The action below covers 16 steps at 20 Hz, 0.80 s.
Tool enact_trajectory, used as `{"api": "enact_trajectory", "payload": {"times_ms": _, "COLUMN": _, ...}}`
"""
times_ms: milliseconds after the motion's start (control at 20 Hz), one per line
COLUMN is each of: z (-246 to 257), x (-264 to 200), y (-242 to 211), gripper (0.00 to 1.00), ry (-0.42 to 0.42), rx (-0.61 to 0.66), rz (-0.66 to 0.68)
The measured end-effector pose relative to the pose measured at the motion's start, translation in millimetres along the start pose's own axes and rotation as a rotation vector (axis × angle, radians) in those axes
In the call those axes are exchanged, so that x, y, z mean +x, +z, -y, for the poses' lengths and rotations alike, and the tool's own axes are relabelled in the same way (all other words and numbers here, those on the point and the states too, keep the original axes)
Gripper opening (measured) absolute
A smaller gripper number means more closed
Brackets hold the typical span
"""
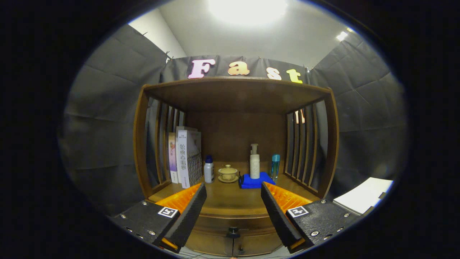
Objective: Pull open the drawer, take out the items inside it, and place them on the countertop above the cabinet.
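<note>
The wooden cabinet [235, 151] stands straight ahead against the booth's dark wall, its open shelf over a closed drawer [233, 241] low at the front. The tabletop [230, 201] of that shelf is where the drawer's contents are meant to go. It already carries boxes [187, 158] at the far left, then, going right, a small white bottle [208, 169], a lidded cup on a saucer [228, 173], a pump bottle [254, 162] standing on a blue cloth [254, 181], and a slim blue bottle [275, 166].

The gripper [233, 196] has its jaws spread wide and holds nothing. The drawer's dark knob [233, 232] sits below and between them, roughly centred and nearer than the shelf things.

The step in hand looks to be the approach to the knob. To do it well, I would lower the jaws until they straddle it, close squarely on it, and pull straight back level.
</note>
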<state>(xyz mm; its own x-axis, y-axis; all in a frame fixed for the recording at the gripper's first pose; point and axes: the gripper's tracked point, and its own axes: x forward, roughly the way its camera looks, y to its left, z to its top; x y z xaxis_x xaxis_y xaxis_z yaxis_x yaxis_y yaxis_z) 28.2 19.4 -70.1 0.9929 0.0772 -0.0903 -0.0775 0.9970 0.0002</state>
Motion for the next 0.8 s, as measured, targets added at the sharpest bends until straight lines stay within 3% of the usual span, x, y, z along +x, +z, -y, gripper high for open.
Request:
{"api": "enact_trajectory", "payload": {"times_ms": 500, "z": 1, "x": 24, "y": -58, "gripper": 0.95, "ry": -0.036, "rx": -0.042, "rz": -0.021}}
{"api": "enact_trajectory", "payload": {"times_ms": 800, "z": -4, "x": 32, "y": -116, "gripper": 0.95, "ry": -0.053, "rx": -0.115, "rz": -0.06}}
